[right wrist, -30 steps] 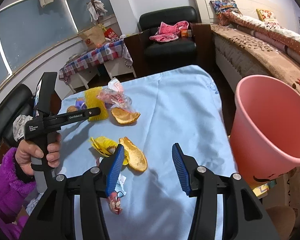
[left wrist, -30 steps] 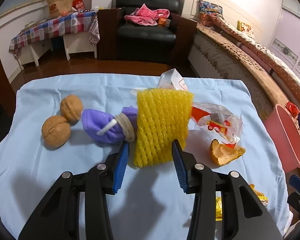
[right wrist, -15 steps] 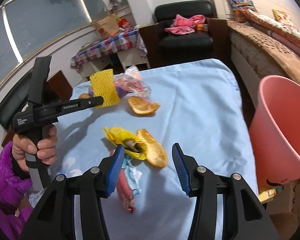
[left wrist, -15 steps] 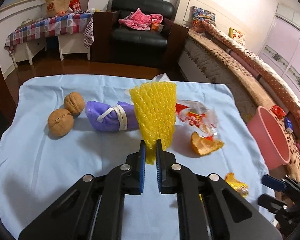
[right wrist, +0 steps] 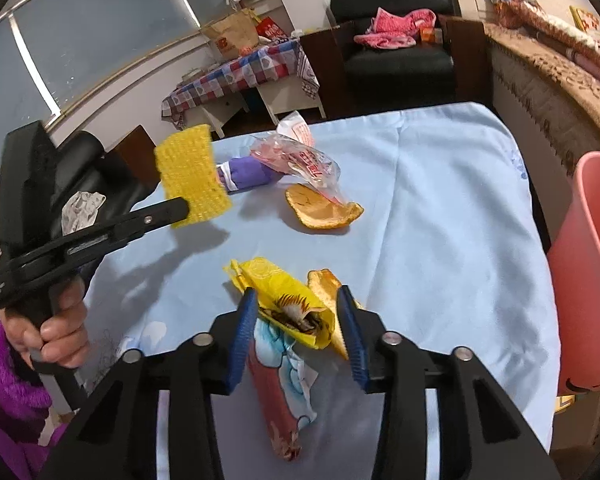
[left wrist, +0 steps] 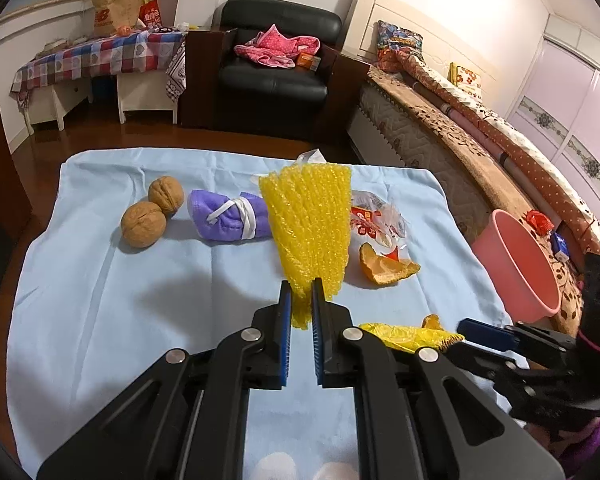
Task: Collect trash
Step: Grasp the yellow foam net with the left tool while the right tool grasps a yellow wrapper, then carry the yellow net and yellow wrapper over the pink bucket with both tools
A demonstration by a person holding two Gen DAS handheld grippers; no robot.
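We see left gripper [left wrist: 300,312] clamped on the yellow foam net [left wrist: 310,232], lifted mid-frame clear of the cloth for carrying. Right gripper [right wrist: 298,320] spread, straddling the yellow wrapper [right wrist: 288,300], lower centre. Pink bin [right wrist: 588,272] waits at right edge.

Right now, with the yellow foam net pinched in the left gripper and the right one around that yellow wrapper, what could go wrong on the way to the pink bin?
1. The left gripper pinches only the lower corner of the yellow foam net; it may slip out.
2. The right gripper stands open around the yellow wrapper and an orange peel; closing may catch only one.
3. The pink bin stands off the table edge, so a short drop could miss it.
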